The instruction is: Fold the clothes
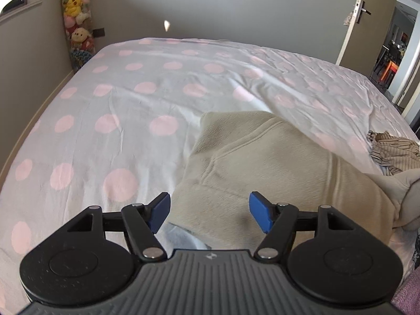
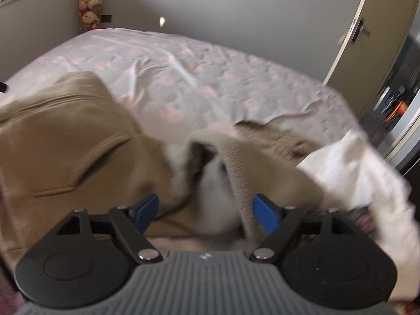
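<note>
A beige fleece hoodie (image 1: 275,162) lies on the bed, its front pocket seam showing. It also shows in the right wrist view (image 2: 78,141), with a bunched sleeve or hood (image 2: 236,157) turned over. My left gripper (image 1: 208,211) is open and empty, just above the hoodie's near edge. My right gripper (image 2: 206,212) is open and empty, over the bunched part. The right wrist view is blurred.
The bed has a grey cover with pink dots (image 1: 126,97). A striped garment (image 1: 393,155) lies at the bed's right edge. A white cloth (image 2: 354,170) lies to the right. Plush toys (image 1: 77,10) hang in the far corner. An open door (image 1: 367,18) stands at right.
</note>
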`<control>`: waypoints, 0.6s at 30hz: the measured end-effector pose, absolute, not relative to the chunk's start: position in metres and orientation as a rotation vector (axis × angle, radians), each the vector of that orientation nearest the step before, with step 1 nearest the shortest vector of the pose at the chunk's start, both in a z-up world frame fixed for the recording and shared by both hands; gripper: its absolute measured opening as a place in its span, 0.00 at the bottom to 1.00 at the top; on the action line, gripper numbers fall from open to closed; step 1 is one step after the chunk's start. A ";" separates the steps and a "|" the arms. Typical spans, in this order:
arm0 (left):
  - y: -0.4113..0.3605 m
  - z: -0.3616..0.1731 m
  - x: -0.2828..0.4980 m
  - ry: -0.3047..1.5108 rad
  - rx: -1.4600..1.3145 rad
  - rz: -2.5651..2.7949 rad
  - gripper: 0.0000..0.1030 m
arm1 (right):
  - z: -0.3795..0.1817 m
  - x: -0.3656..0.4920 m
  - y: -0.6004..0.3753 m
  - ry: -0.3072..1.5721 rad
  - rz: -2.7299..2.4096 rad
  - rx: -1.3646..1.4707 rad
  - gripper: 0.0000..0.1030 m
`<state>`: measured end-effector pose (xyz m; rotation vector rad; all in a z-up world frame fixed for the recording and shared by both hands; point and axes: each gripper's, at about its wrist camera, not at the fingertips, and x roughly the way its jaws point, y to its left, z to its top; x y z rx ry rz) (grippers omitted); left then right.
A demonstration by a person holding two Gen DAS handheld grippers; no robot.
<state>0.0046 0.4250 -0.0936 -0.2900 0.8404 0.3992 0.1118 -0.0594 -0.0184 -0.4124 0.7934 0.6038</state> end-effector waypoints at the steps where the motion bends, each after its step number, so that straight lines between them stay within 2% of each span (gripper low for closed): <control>1: 0.429 -0.099 0.003 0.840 -0.305 0.404 0.63 | -0.027 0.107 -0.057 0.835 0.611 -0.384 0.80; 5: 0.434 -0.112 -0.010 0.817 -0.310 0.418 0.63 | -0.062 0.084 -0.043 0.963 0.632 -0.283 0.80; 12: 0.425 -0.132 -0.031 0.863 -0.113 0.414 0.66 | -0.111 0.037 0.009 1.136 0.763 -0.222 0.80; 18: 0.432 -0.165 -0.023 0.897 -0.070 0.434 0.66 | -0.134 0.002 0.060 1.199 0.830 -0.300 0.80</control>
